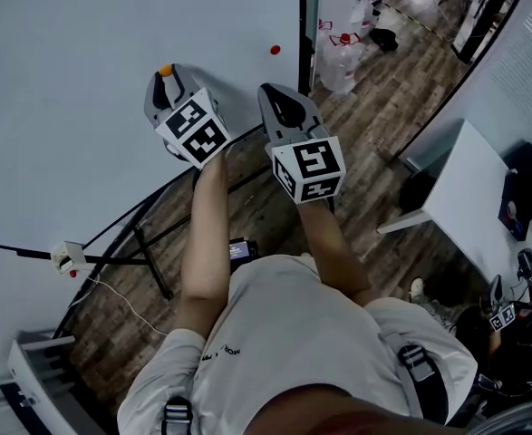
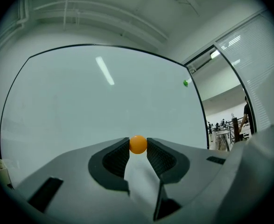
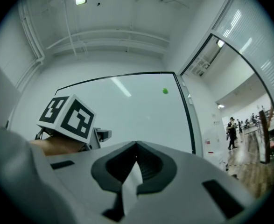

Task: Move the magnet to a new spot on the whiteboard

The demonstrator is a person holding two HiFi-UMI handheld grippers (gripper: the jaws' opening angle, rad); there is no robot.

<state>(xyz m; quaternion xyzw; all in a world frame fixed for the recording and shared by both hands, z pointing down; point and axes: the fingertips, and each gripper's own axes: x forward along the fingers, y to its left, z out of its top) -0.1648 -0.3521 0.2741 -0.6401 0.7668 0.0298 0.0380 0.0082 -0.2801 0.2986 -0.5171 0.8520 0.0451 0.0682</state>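
A small orange ball-shaped magnet (image 2: 137, 144) sits pinched between the pads of my left gripper (image 2: 137, 146), which is shut on it right in front of the whiteboard (image 2: 80, 106). From the head view the magnet (image 1: 165, 70) shows at the left gripper's (image 1: 166, 78) tip, close against the whiteboard (image 1: 75, 53); whether it touches I cannot tell. My right gripper (image 3: 136, 144) is shut with nothing in it, held just right of the left one (image 3: 66, 117), near the board's lower edge (image 1: 270, 93).
A second small magnet (image 1: 275, 50) sticks to the board near its right edge. The board's dark frame and stand legs (image 1: 148, 252) run below my arms. A white desk (image 1: 465, 188) stands at the right. People stand far off (image 3: 231, 132).
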